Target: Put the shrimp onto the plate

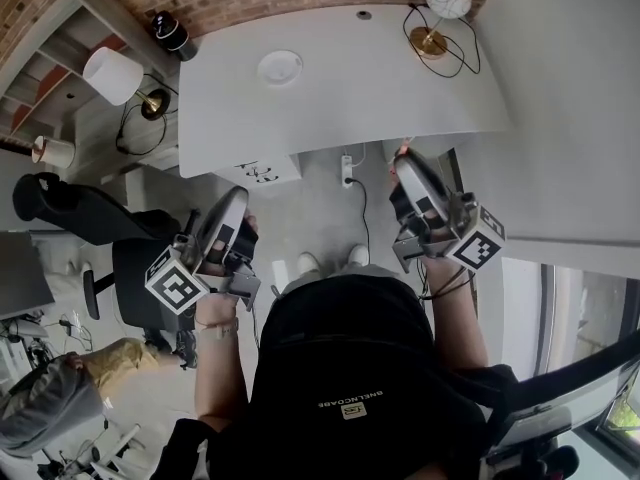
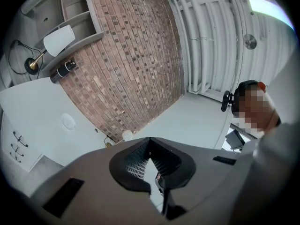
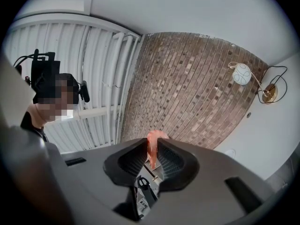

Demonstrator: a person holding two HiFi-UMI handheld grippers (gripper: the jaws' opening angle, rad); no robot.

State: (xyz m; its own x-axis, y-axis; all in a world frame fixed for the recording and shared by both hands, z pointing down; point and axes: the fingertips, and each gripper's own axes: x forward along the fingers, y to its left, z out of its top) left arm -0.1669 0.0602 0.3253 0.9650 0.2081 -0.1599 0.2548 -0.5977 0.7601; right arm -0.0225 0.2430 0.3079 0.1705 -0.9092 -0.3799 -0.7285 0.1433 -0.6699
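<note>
- The right gripper [image 3: 151,143] is clamped on the shrimp [image 3: 153,150], which is pinched between its jaws with the pink end poking past the tips.
- The left gripper [image 2: 150,142] has its jaws closed tip to tip on nothing.
- The plate [image 1: 280,67] lies on the white surface [image 1: 400,78], ahead of the right gripper, off to its left and well apart.
- Carry the shrimp over the plate's middle and lower it close before letting go, so it does not bounce off.
- How deep the grip sits on the shrimp is hard to judge. From the head view the shrimp is a mere reddish speck.
</note>
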